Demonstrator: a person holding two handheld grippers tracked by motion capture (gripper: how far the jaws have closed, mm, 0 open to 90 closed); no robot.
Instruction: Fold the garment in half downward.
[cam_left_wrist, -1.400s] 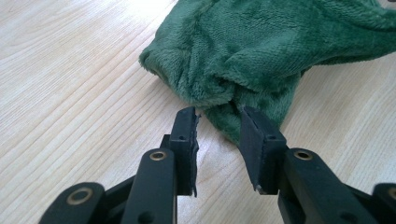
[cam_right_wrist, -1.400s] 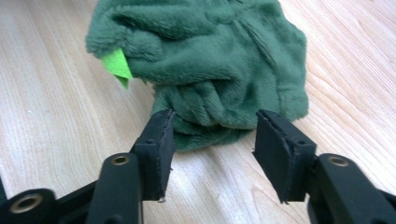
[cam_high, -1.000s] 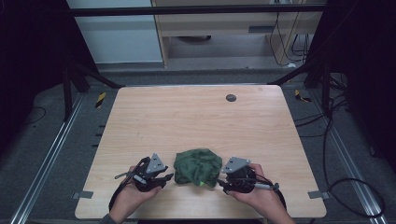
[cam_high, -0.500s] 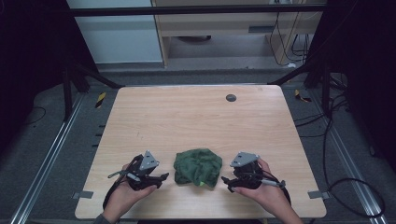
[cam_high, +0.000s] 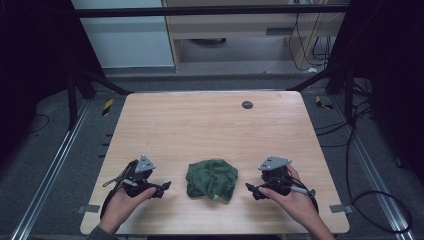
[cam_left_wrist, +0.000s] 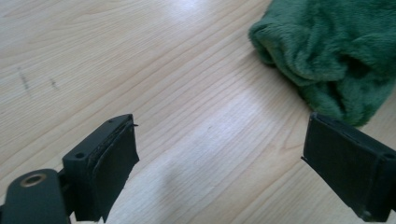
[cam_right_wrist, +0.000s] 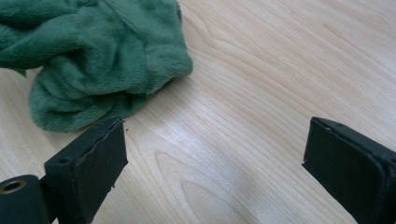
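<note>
My left gripper (cam_high: 162, 187) rests low at the near edge of the counter (cam_high: 200, 125), jaws spread wide, nothing between them. In the left gripper view, bare wood grain shows between the two black pads, and the green cloth (cam_left_wrist: 336, 51) lies just past the right-hand pad, apart from it.

My right gripper (cam_high: 251, 189) rests at the near edge on the other side, jaws likewise wide apart and empty. In the right gripper view the cloth (cam_right_wrist: 93, 60) sits beyond the left-hand pad, close but not touching.

The cloth (cam_high: 212, 178) is a crumpled heap between the two grippers, near the front middle of the counter, with a gap of bare wood on each side.

Farther off, a small dark round disc (cam_high: 247, 104) lies by the far edge, well apart from everything else.
</note>
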